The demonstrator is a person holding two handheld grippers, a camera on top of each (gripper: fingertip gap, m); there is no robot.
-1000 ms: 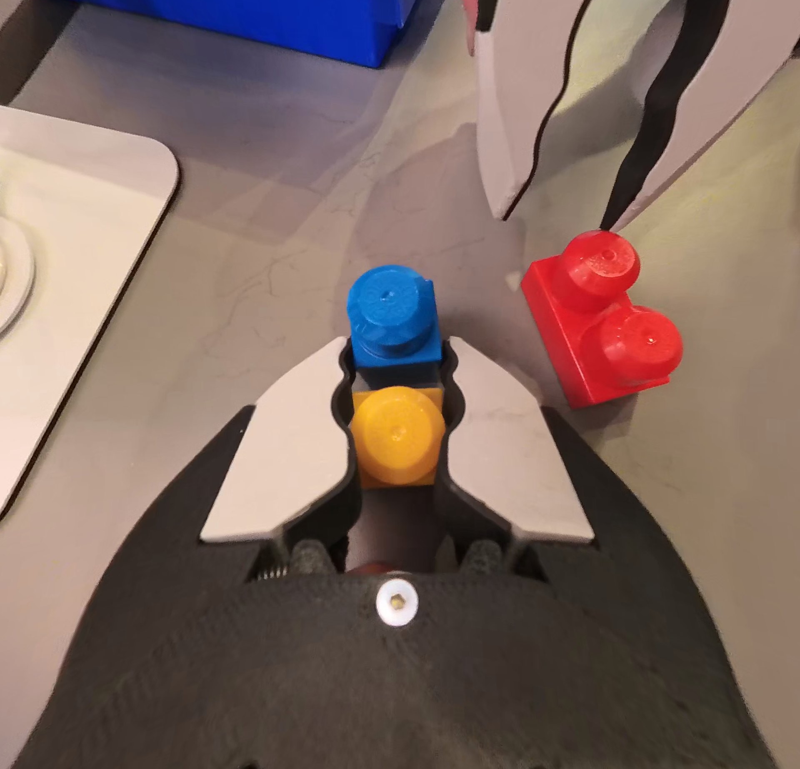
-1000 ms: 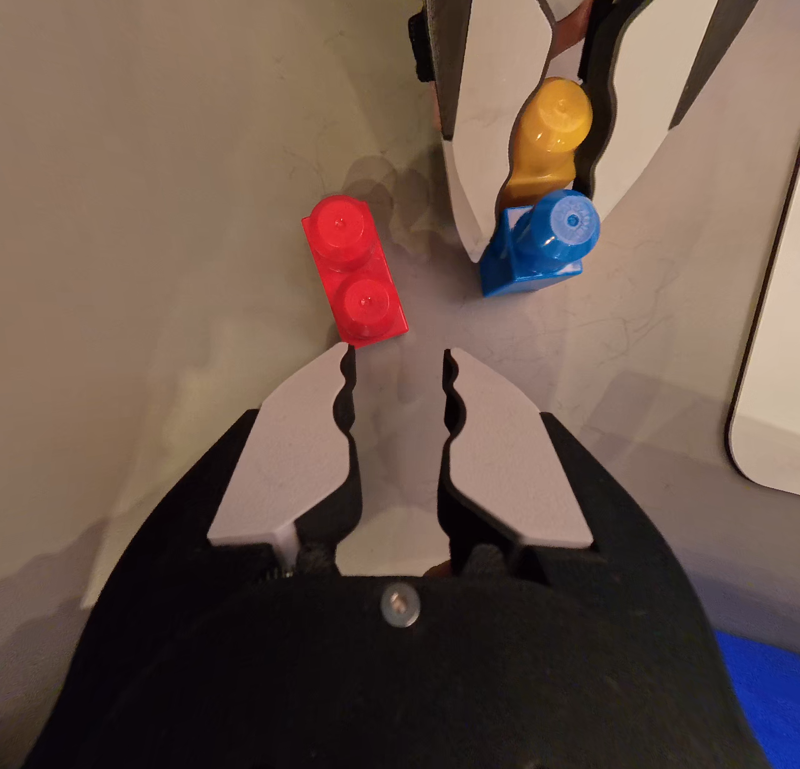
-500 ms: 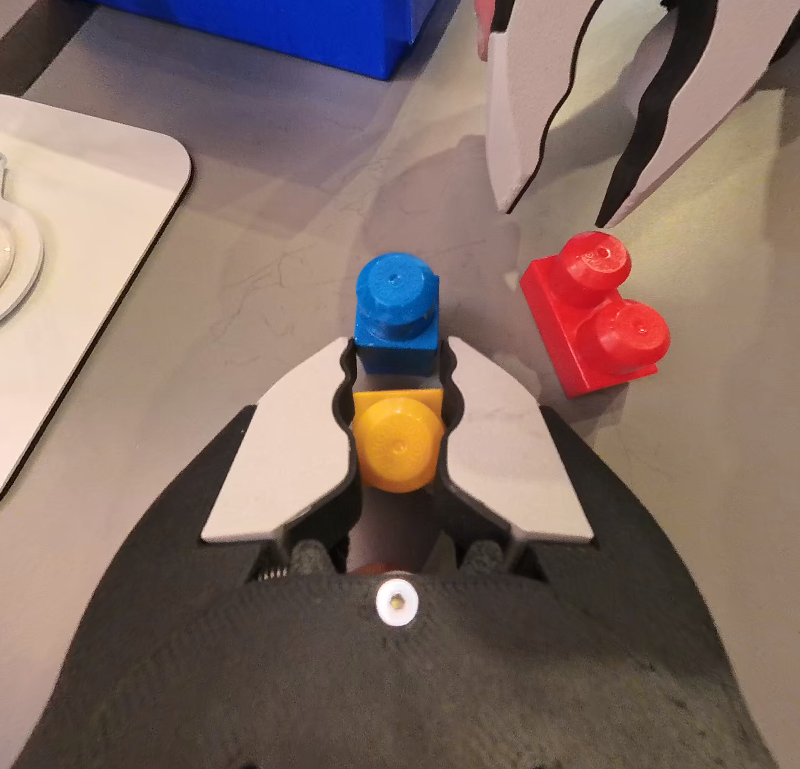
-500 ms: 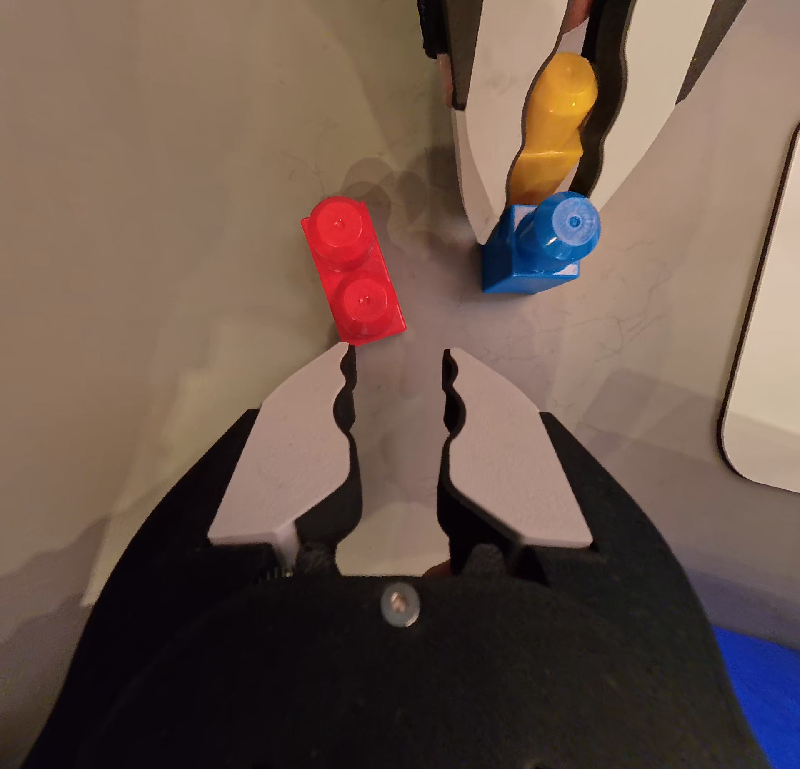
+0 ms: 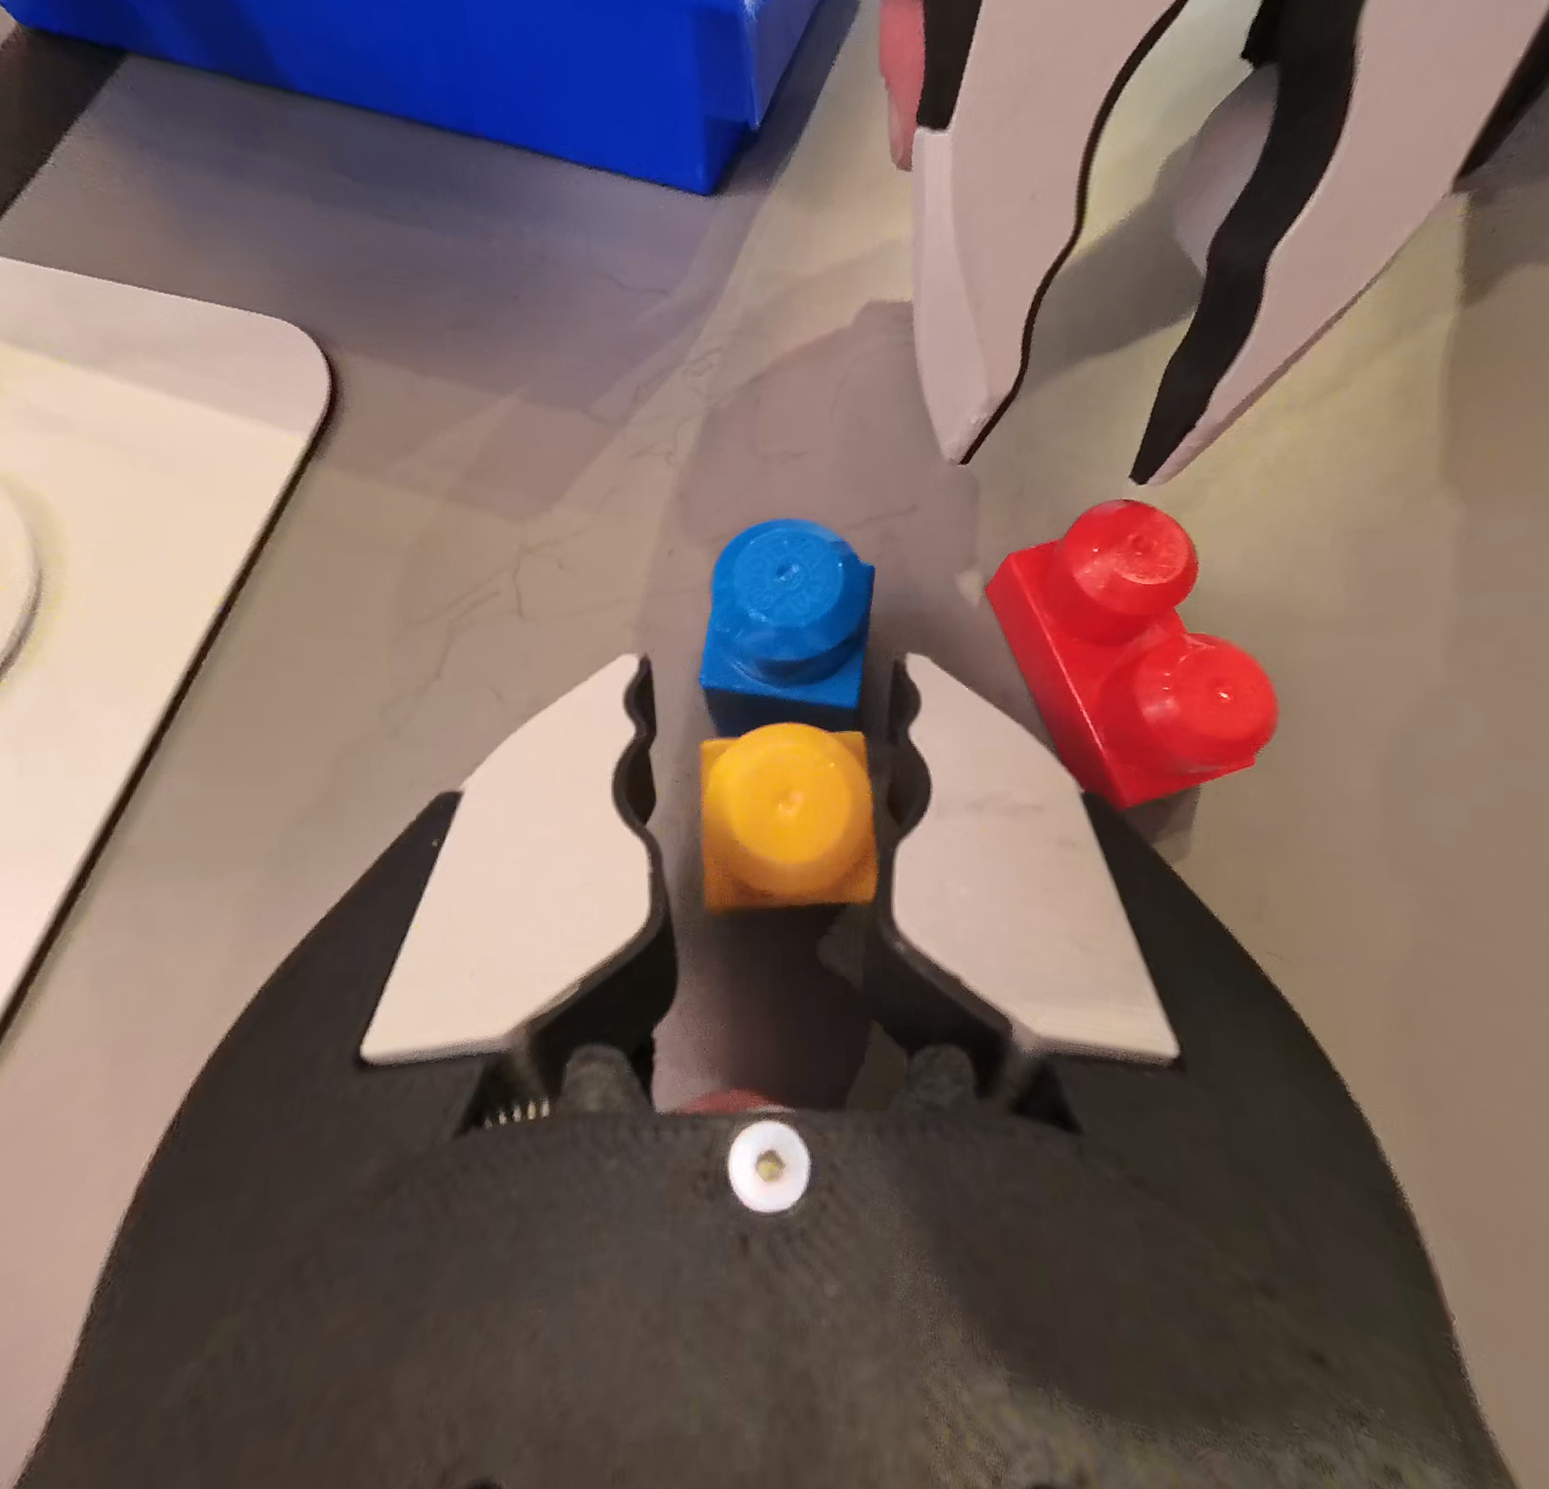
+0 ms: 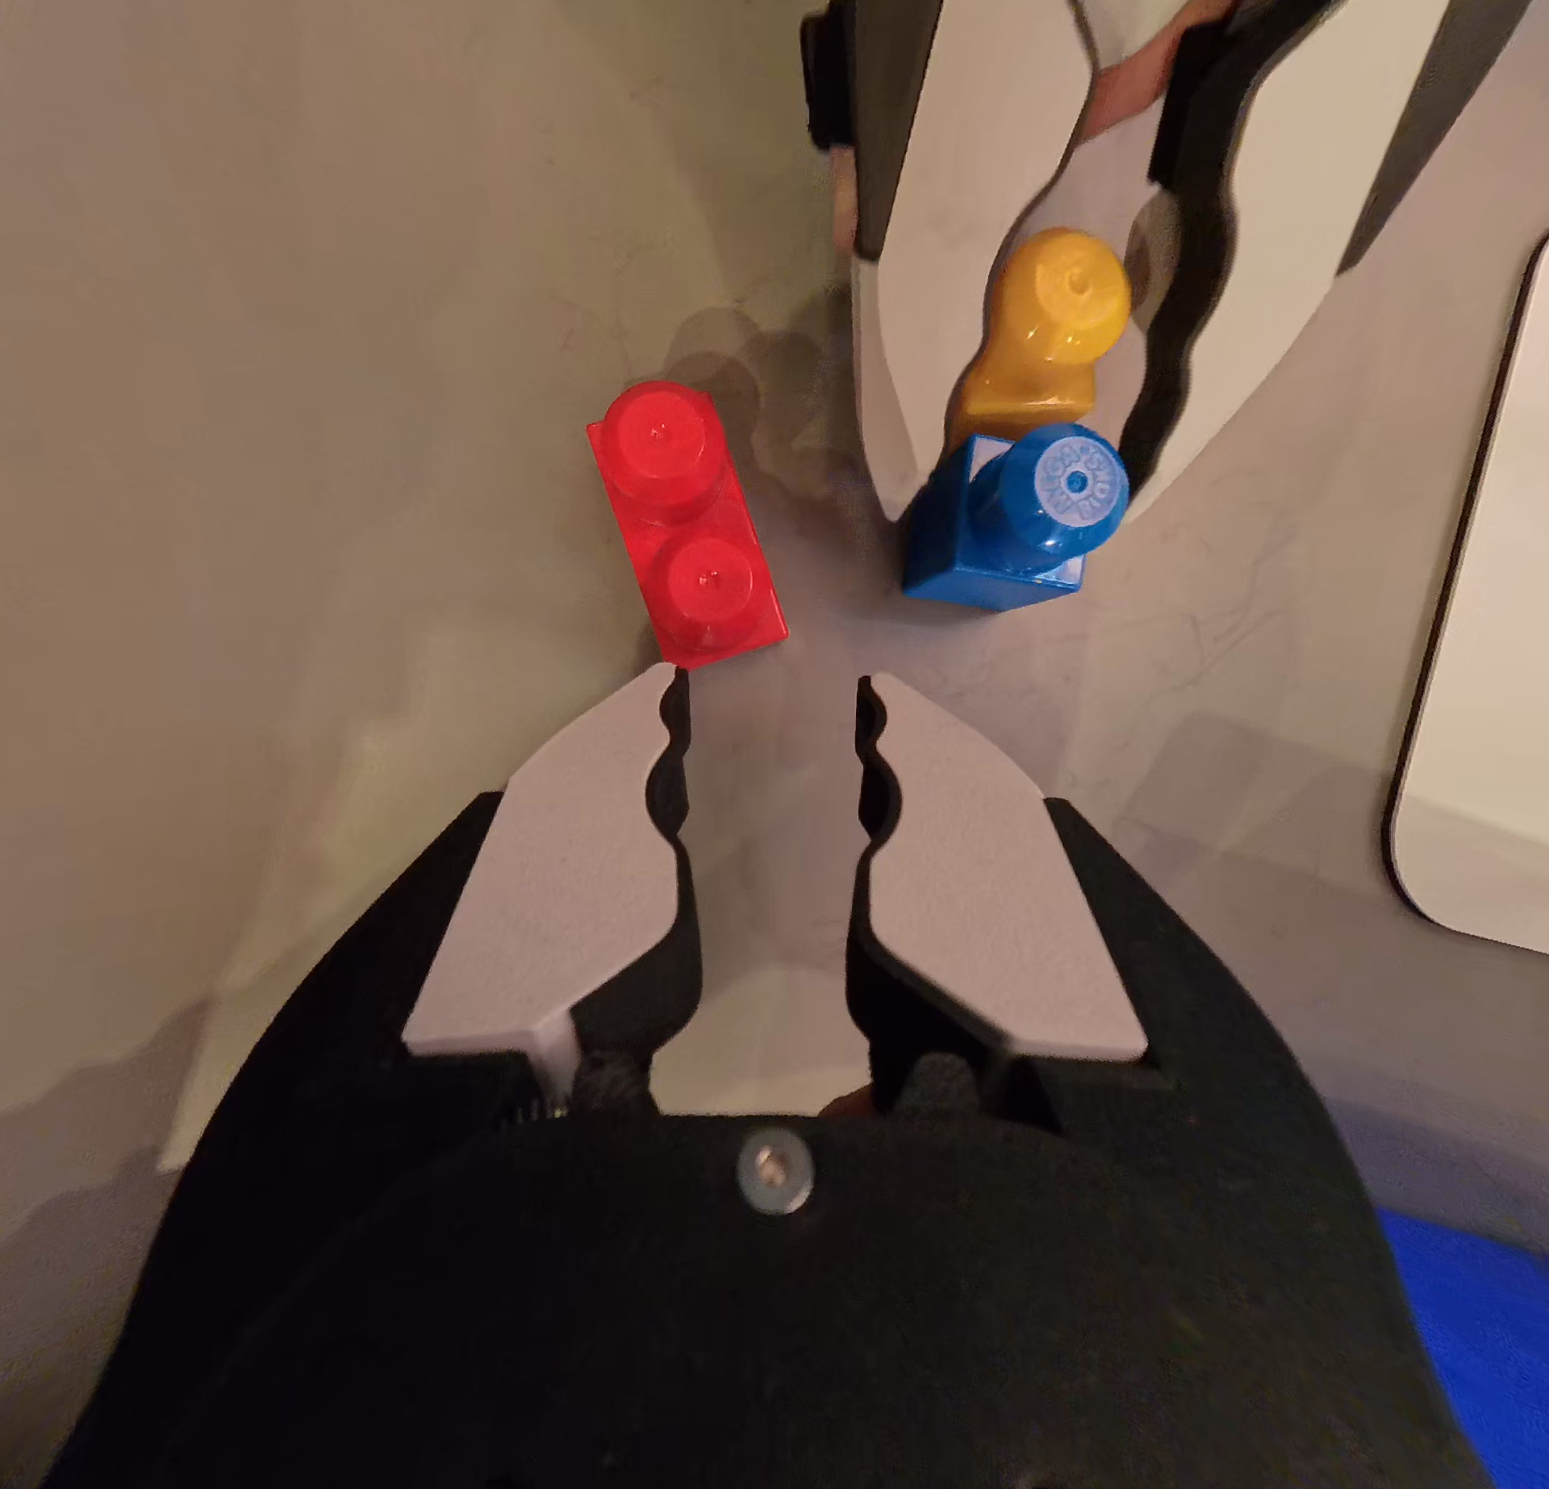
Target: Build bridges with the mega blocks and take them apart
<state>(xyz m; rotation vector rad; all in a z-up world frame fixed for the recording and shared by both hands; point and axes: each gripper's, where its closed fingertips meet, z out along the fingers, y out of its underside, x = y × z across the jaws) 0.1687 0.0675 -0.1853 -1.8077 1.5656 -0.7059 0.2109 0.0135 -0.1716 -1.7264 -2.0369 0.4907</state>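
**Two pillars stand, the deck is not yet laid**

The left gripper [image 5: 775,778] has its fingers spread around the yellow block [image 5: 788,820]. On each side a thin strip of table shows between pad and block, so the pads do not press on it and the block stands on the table by itself. Just beyond the fingertips stands the blue block [image 5: 788,627], touching the yellow one or nearly so; from this angle I cannot tell if a small gap is between them. Both are single-stud blocks and both are upright.

To the right of the left gripper, just beside its right finger, the red block [image 5: 1131,653] lies flat on the table with its two studs up. Farther ahead on the left is the blue box [image 5: 419,41], and at the left side a pale board [image 5: 126,485] with round corners.

The right gripper [image 6: 773,686] is parted too and holds nothing. The red block [image 6: 687,527] lies directly in front of its left fingertip, very near but not between the fingers.

My judgement is that the building is at an early stage: the two small blocks look like the supports, and the red block, the likely span, is not yet on them. Left to do: pick up the red block, press it onto both studs, then take everything apart again.
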